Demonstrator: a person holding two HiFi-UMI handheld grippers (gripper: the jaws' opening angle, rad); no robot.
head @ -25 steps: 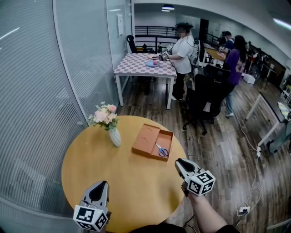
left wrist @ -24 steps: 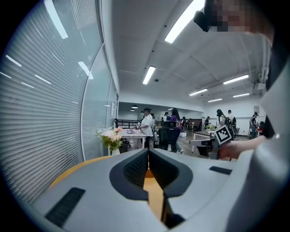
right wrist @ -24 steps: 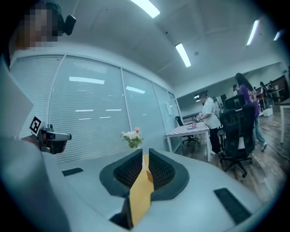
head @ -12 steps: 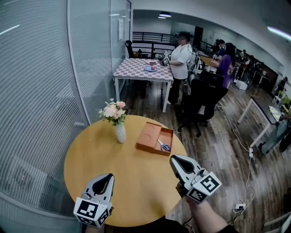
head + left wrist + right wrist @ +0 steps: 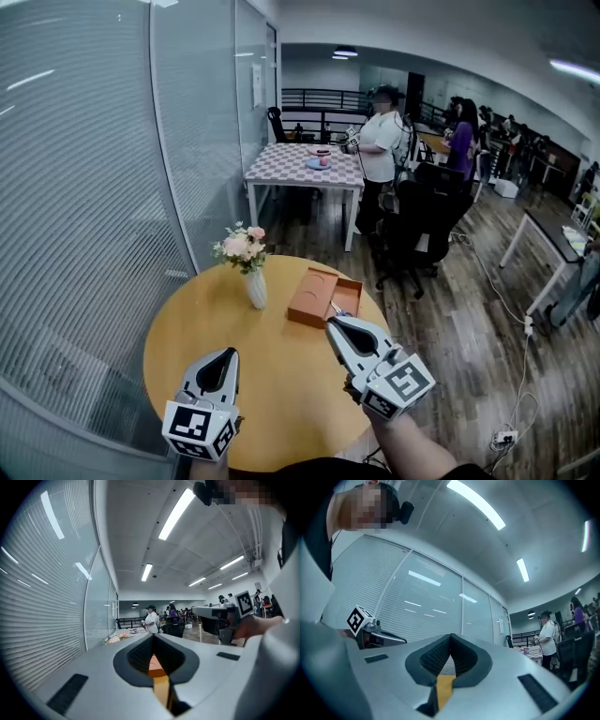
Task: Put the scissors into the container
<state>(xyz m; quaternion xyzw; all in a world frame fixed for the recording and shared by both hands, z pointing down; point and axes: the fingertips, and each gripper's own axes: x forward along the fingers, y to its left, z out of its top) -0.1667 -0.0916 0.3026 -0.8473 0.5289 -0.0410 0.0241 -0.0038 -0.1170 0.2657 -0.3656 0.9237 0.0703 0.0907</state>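
Observation:
The orange container (image 5: pixel 322 294), a shallow two-compartment tray, sits on the round wooden table (image 5: pixel 225 319) at its far right. The scissors (image 5: pixel 335 307) lie in the tray's near right compartment; only a sliver shows past my right gripper's tip. My right gripper (image 5: pixel 334 324) is held up in the air in front of the tray, jaws shut and holding nothing. My left gripper (image 5: pixel 225 354) hovers over the table's near edge, also shut and holding nothing. Both gripper views point level across the room: the left gripper (image 5: pixel 152 641) and the right gripper (image 5: pixel 451 641) show their jaws closed together.
A white vase of pink flowers (image 5: pixel 253 277) stands on the table left of the tray. A glass wall with blinds (image 5: pixel 84 216) runs along the left. Beyond are a checkered table (image 5: pixel 305 169), a black office chair (image 5: pixel 417 225) and people standing.
The view has tilted and both grippers have risen in it. My right gripper has moved left toward the tray and now covers most of the scissors. Both stay shut.

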